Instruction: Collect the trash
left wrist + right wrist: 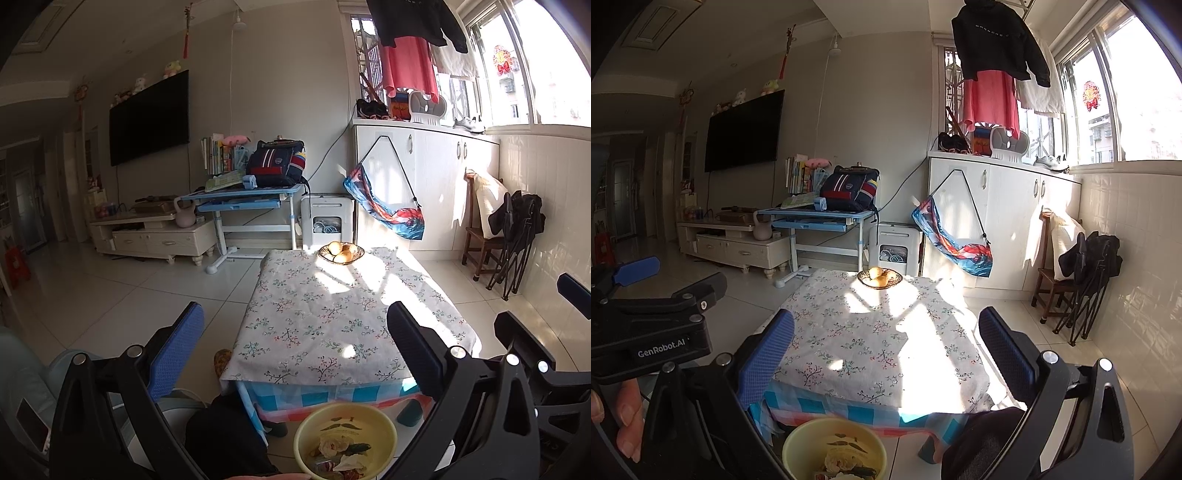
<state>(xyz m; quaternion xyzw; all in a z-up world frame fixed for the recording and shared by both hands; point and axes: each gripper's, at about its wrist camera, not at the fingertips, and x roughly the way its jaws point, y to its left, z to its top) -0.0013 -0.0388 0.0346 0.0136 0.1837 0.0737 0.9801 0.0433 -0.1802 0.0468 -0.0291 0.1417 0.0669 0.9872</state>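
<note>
Both claws hang spread and empty, the left claw [295,354] and right claw [886,354] alike. The yellow bin [345,439] at bottom centre holds crumpled trash [332,446]. The floral tabletop [332,314] carries only a fruit bowl [341,253], so collecting looks done; next, probably a check for strays.

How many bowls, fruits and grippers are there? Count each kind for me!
Bowls: 2, the yellow bowl on the floor and the fruit bowl on the table.
Fruits: 3, in the fruit bowl.
Grippers: 2, the left gripper and the right gripper.
Total: 7
</note>
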